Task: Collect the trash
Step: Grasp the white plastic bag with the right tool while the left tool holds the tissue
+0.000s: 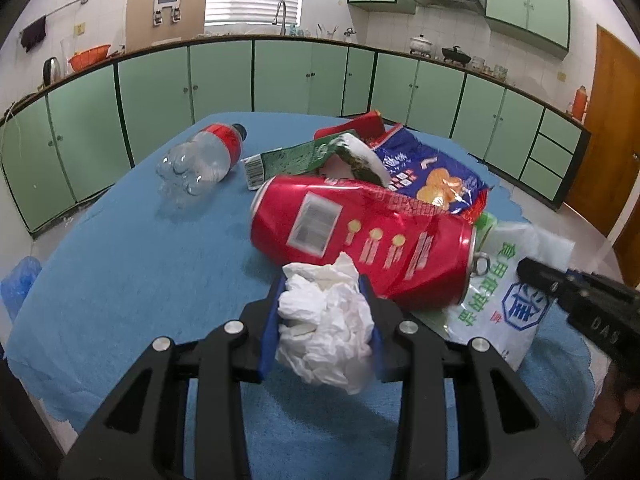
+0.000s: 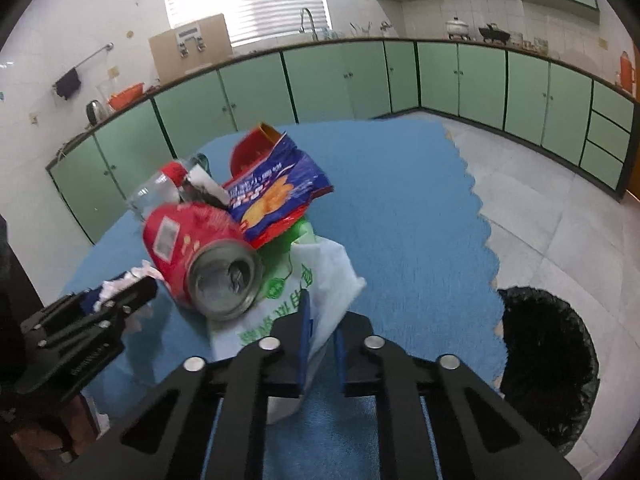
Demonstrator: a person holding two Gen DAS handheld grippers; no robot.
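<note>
A pile of trash lies on the blue table mat (image 1: 140, 264). My left gripper (image 1: 323, 285) is shut on a crumpled white tissue (image 1: 326, 332), just in front of a dented red can (image 1: 360, 236) lying on its side. In the right wrist view, my right gripper (image 2: 322, 320) is shut on the edge of a white plastic bag with green print (image 2: 324, 264), which reaches under the can (image 2: 188, 236). The left gripper (image 2: 132, 292) with its tissue shows at the left there.
Behind the can lie a blue chip bag (image 1: 432, 176), a torn green carton (image 1: 296, 156) and a clear plastic bottle (image 1: 200, 160). A black-lined bin (image 2: 548, 368) stands on the tiled floor right of the table. Green cabinets line the walls.
</note>
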